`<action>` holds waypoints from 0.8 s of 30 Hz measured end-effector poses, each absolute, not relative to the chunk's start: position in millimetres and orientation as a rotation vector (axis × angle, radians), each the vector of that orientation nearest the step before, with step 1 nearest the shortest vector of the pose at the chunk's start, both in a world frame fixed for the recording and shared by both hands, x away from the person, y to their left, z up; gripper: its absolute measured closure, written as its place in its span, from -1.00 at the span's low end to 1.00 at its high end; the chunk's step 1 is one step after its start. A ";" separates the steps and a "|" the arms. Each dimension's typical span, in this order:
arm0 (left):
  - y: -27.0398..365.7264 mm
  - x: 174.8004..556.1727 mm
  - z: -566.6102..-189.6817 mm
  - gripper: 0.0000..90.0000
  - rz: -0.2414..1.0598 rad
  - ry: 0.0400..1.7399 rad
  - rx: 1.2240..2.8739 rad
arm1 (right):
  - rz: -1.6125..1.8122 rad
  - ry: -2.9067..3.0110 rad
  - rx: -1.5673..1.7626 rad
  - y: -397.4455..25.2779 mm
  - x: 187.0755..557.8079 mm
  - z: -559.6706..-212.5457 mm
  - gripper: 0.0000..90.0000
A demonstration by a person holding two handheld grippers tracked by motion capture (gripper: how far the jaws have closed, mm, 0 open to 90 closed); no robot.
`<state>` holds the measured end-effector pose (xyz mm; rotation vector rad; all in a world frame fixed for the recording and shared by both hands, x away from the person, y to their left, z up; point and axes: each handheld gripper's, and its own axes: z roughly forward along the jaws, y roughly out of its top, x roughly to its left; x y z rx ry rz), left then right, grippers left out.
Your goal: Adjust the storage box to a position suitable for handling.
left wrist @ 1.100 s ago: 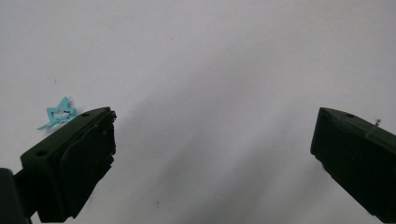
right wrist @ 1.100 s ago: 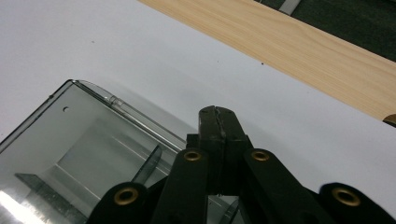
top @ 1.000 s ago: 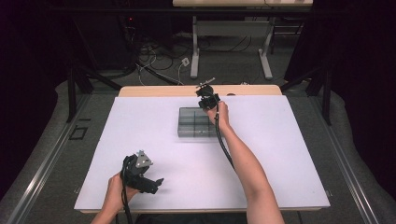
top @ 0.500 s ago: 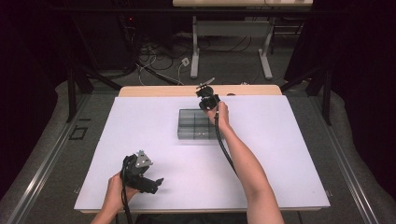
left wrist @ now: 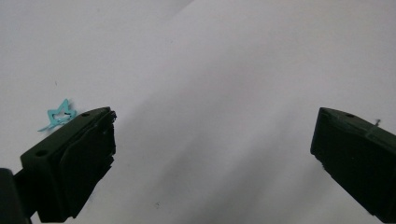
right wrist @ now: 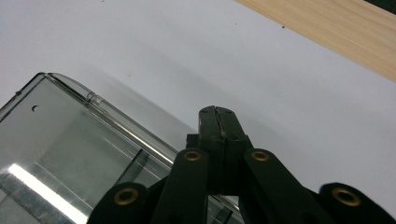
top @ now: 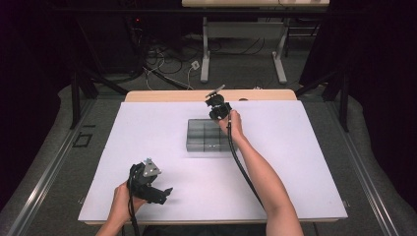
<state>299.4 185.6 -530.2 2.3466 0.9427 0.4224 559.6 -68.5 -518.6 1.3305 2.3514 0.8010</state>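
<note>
From above, the right gripper (top: 218, 105) hangs over the far right corner of the clear plastic box (top: 209, 136), which sits mid-table on the white sheet, while the left gripper (top: 150, 187) rests low near the near left edge, well apart from it. The left gripper view has its jaws spread wide over bare white sheet, a small blue star (left wrist: 58, 114) just beside one jaw. The right gripper view has its jaws pressed together with nothing between them, tips just past the box's (right wrist: 70, 149) rim.
</note>
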 end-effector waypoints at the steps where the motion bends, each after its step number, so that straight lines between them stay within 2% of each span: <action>1: 185.5 299.4 -530.2 -1.00 0.423 0.942 2.347 | 0.786 2.365 1.314 -69.4 558.7 -517.8 1.00; 24: 184.5 298.9 -529.3 -1.00 0.429 0.939 2.350 | 0.834 2.416 1.225 -75.4 530.5 -519.1 1.00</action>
